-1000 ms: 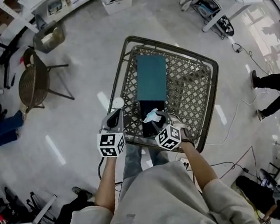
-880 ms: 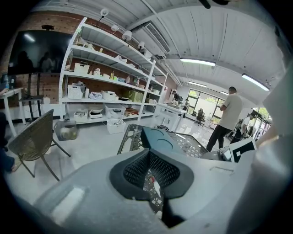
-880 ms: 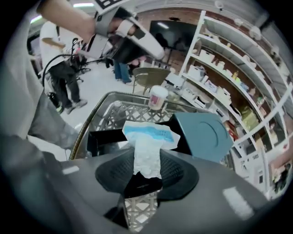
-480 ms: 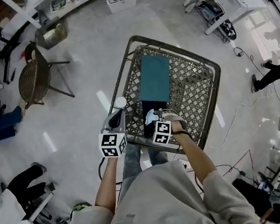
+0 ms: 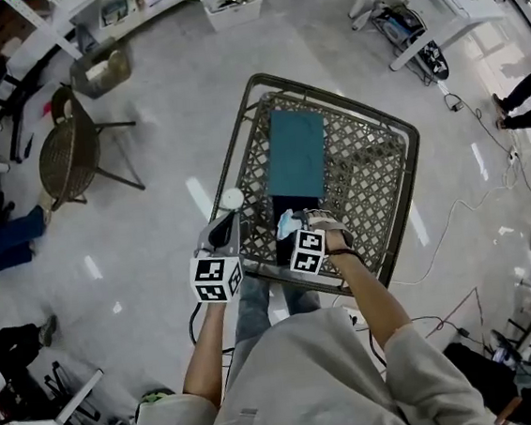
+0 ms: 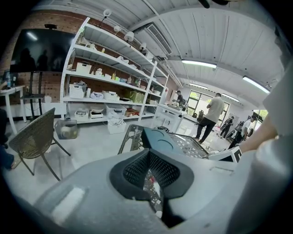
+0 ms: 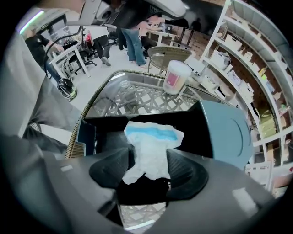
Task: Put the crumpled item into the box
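Over to the desk [image 5: 366, 177] now, and straight onto the right tongs [image 5: 297, 228], pointed steeply down above the open box [image 5: 293, 202]. Just been springing apart there, wide and released, with the crumpled item [image 7: 153, 146] between the pads [image 7: 182, 168] but not pinched: draped white and blue across the gap, hanging above the dark inside of the box, not yet fallen. Looks like the drop itself, then, and very nearly home.

Now to finish it cleanly. Hold those tongs spread and centred over the opening, well inside the rim. Give a small shake or tilt against any clinging to a pad; no snatching shut again. Lift straight up rather than sideways, so as not to drag the thing out over the near wall. Watch for light, papery-looking stuff like this catching on the textured rubber, or drifting on the way down.

Across to the left tongs [image 5: 219, 232]: clenched tip to tip on nothing, held at the desk's left edge, near a white cup [image 5: 232, 198]. Best kept there, clear of the box. Noting too the teal lid [image 5: 294, 154], laid flat on the desk just beyond the box, out of the way of the drop. No need to touch it yet.
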Tool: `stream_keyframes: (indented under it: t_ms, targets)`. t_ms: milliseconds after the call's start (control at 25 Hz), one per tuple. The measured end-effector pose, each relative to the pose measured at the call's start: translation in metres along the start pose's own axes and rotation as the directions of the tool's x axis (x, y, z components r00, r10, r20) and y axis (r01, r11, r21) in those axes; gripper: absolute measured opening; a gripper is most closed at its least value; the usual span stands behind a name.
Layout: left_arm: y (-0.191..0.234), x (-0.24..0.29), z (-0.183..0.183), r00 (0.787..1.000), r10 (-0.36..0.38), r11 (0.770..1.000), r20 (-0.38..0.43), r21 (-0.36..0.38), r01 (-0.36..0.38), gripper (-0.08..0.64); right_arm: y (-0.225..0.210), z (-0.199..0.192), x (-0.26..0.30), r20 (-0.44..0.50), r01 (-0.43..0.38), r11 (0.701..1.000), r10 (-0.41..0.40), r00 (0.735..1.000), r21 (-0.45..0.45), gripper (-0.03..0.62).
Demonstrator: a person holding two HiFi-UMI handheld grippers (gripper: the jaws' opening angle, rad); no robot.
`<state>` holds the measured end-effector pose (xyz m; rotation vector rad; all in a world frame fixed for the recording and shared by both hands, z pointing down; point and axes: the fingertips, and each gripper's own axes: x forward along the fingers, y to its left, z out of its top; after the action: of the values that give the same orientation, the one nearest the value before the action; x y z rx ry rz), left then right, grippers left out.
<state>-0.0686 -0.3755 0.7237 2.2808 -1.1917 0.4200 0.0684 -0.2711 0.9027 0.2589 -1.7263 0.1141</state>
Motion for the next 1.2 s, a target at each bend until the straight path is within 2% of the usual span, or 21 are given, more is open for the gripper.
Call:
stream_keyframes:
  t_ms: [400,480,560,640,680,720,800,880,920,960,1000,1040,1200]
  targets:
    - [-0.013,0.000,0.009,1.000,-0.020,1.000,0.014,0.014,0.020,0.005,-0.022,0.010,-0.047,0.118,0.136,0.985,-0.149,0.982,0.109,0.249]
    - [-0.018,0.000,0.008,1.000,-0.026,0.999,0.015,0.019,0.026,0.005,-0.027,0.010,-0.059,0.148,0.169,0.971,-0.195,0.970,0.167,0.224]
    - [-0.021,-0.001,0.008,0.999,-0.030,0.999,0.016,0.023,0.030,0.005,-0.033,0.010,-0.072,0.191,0.180,0.939,-0.242,0.951,0.293,0.202]
    - [-0.025,-0.001,0.010,0.999,-0.034,0.999,0.018,0.027,0.033,0.005,-0.042,0.008,-0.086,0.236,0.151,0.872,-0.287,0.929,0.466,0.169]
    - [-0.028,-0.001,0.011,0.999,-0.037,0.999,0.020,0.030,0.036,0.005,-0.048,0.006,-0.093,0.255,0.124,0.821,-0.312,0.915,0.557,0.152]
    - [-0.030,0.000,0.012,0.999,-0.041,0.999,0.022,0.033,0.040,0.005,-0.054,0.002,-0.099,0.271,0.092,0.758,-0.340,0.901,0.645,0.138]
    - [-0.032,0.002,0.014,0.999,-0.046,0.998,0.023,0.041,0.045,0.005,-0.068,-0.009,-0.109,0.295,0.013,0.611,-0.400,0.868,0.791,0.118]
    - [-0.034,0.005,0.015,0.999,-0.050,0.998,0.021,0.047,0.049,0.005,-0.079,-0.020,-0.116,0.306,-0.072,0.460,-0.458,0.835,0.885,0.100]
    - [-0.035,0.006,0.016,0.998,-0.052,0.998,0.019,0.049,0.050,0.005,-0.084,-0.026,-0.119,0.303,-0.102,0.398,-0.483,0.821,0.912,0.083]
    - [-0.037,0.006,0.016,0.998,-0.054,0.997,0.018,0.048,0.053,0.005,-0.087,-0.032,-0.123,0.297,-0.120,0.353,-0.504,0.811,0.928,0.066]
    - [-0.040,0.006,0.017,0.998,-0.056,0.998,0.018,0.044,0.055,0.005,-0.088,-0.038,-0.127,0.289,-0.127,0.323,-0.521,0.803,0.938,0.052]
    - [-0.042,0.005,0.018,0.998,-0.058,0.998,0.019,0.037,0.057,0.005,-0.090,-0.043,-0.132,0.281,-0.127,0.307,-0.534,0.797,0.943,0.038]
    - [-0.047,0.003,0.026,0.998,-0.056,0.998,0.024,0.026,0.055,0.005,-0.094,-0.055,-0.148,0.261,-0.104,0.293,-0.572,0.778,0.950,-0.001]
